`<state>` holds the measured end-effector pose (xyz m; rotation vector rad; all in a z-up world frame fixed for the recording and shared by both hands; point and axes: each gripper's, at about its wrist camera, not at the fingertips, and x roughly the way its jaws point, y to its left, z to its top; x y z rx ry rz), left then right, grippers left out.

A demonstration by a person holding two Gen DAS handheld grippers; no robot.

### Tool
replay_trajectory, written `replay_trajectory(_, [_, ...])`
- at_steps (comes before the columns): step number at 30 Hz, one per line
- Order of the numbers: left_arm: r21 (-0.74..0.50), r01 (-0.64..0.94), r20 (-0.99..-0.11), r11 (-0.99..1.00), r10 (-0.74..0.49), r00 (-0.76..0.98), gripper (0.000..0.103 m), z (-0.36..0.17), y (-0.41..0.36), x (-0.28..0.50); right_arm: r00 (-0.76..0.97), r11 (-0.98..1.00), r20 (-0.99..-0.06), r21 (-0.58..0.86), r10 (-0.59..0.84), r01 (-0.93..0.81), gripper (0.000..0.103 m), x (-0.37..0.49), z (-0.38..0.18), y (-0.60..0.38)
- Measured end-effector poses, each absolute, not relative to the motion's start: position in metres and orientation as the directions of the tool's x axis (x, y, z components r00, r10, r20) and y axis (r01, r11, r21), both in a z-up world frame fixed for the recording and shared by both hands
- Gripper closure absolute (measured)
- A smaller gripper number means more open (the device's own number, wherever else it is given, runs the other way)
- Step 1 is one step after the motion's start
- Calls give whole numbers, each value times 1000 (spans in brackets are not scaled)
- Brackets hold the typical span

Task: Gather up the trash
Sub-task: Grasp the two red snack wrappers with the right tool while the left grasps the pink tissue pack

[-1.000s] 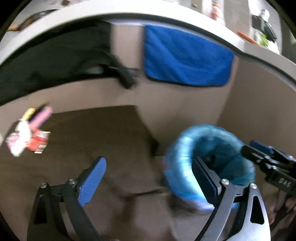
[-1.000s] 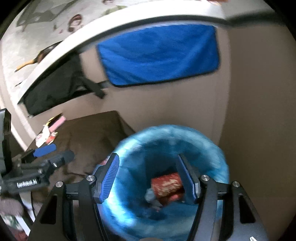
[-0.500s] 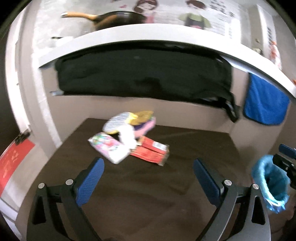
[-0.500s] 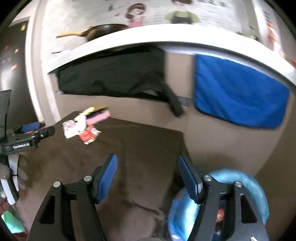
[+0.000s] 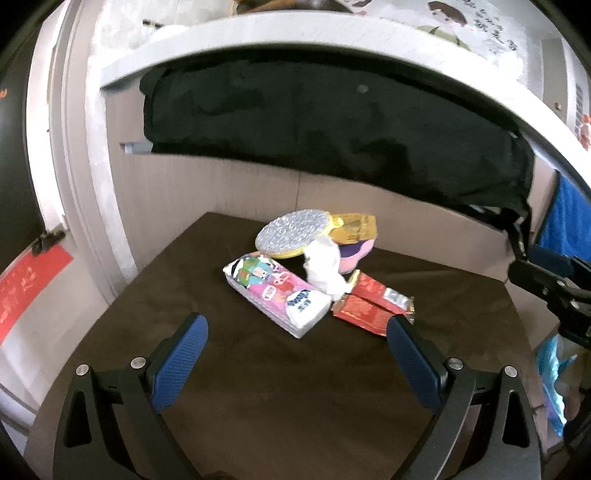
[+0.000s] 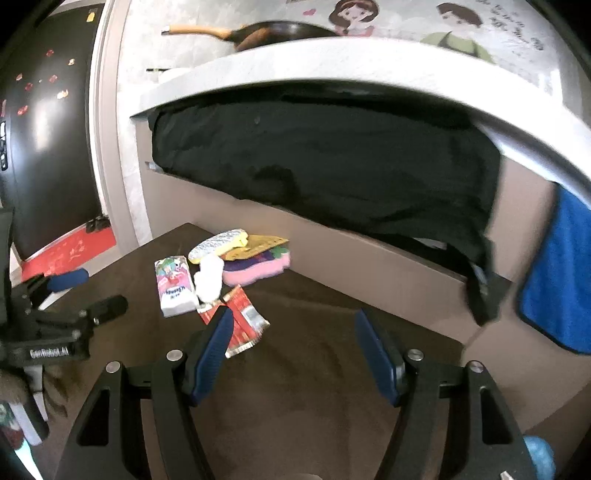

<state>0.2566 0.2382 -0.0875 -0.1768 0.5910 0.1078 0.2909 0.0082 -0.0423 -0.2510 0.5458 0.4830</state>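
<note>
A heap of trash lies at the back of the dark brown table [image 5: 258, 387]: a pink cartoon packet [image 5: 277, 291] [image 6: 174, 288], a crumpled white tissue [image 5: 325, 269] [image 6: 209, 277], a red wrapper [image 5: 369, 302] [image 6: 243, 317], a round foil lid [image 5: 293, 232], a gold wrapper [image 5: 354, 227] and a pink-purple pack [image 6: 258, 267]. My left gripper [image 5: 295, 325] is open and empty, just short of the heap. Right of the heap, my right gripper [image 6: 294, 315] is also open and empty, its left finger beside the red wrapper. The blue-lined bin [image 5: 552, 373] [image 6: 539, 454] stands off the table's right edge.
A black cloth [image 5: 332, 122] hangs under the grey counter [image 6: 332, 62] behind the table, with a blue towel [image 6: 557, 280] to its right. A pan [image 6: 273, 31] rests on the counter. A red mat [image 6: 66, 251] lies on the floor at left.
Both grippers swung left, away from the blue bin and over the table. The trash heap moved from the views' left edge toward the middle, and the bin slid off to the right.
</note>
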Motion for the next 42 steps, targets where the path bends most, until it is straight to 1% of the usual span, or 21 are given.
replay_trajectory(6, [-180, -151, -602, 972, 13, 798, 6, -104, 265, 292, 702, 839, -601, -91, 383, -536, 37, 329, -65, 41])
replay_trajectory(8, [-201, -155, -615, 967, -2, 788, 6, -109, 280, 304, 679, 833, -620, -73, 393, -549, 37, 341, -73, 49])
replay_trajectory(11, [-194, -165, -634, 967, 5, 774, 6, -115, 299, 318, 641, 821, -647, -41, 412, -569, 37, 362, -80, 67])
replay_trajectory(15, [-243, -184, -649, 952, -19, 760, 6, -122, 322, 328, 618, 823, -652, 17, 440, -568, 37, 396, -82, 95])
replay_trajectory(21, [-228, -200, -653, 953, 3, 758, 6, -123, 330, 340, 646, 863, -645, 39, 407, -504, 37, 454, -92, 139])
replay_trajectory(25, [-215, -190, -653, 958, 4, 757, 6, -122, 330, 345, 617, 871, -692, 34, 375, -490, 39, 481, -108, 153])
replay_trajectory(28, [-217, -195, -658, 957, 4, 753, 8, -123, 331, 347, 543, 848, -735, 81, 406, -524, 38, 489, -123, 152])
replay_trajectory(31, [-228, -188, -660, 955, -10, 751, 8, -126, 331, 348, 553, 807, -740, -23, 383, -590, 38, 468, -126, 153])
replay_trajectory(33, [-239, -180, -659, 954, -23, 752, 9, -127, 331, 349, 532, 770, -747, -42, 399, -636, 38, 449, -128, 150])
replay_trajectory(34, [-254, -175, -657, 951, -37, 753, 9, -126, 331, 350, 498, 755, -761, -18, 415, -656, 40, 441, -129, 146])
replay_trajectory(35, [-275, -171, -653, 946, -54, 755, 9, -126, 333, 351, 439, 744, -796, 21, 417, -668, 50, 436, -135, 141])
replay_trajectory(36, [-288, -169, -652, 943, -64, 755, 8, -125, 333, 352, 392, 741, -821, 55, 415, -669, 56, 431, -143, 136])
replay_trajectory(37, [-298, -165, -652, 940, -74, 755, 8, -125, 332, 353, 376, 743, -828, 72, 417, -665, 58, 427, -147, 130])
replay_trajectory(40, [-311, -147, -658, 939, -101, 746, 9, -124, 325, 363, 412, 733, -819, 15, 399, -680, 58, 409, -147, 115])
replay_trajectory(42, [-319, -141, -670, 937, -118, 733, 9, -126, 319, 370, 416, 729, -816, 9, 401, -685, 59, 403, -145, 107])
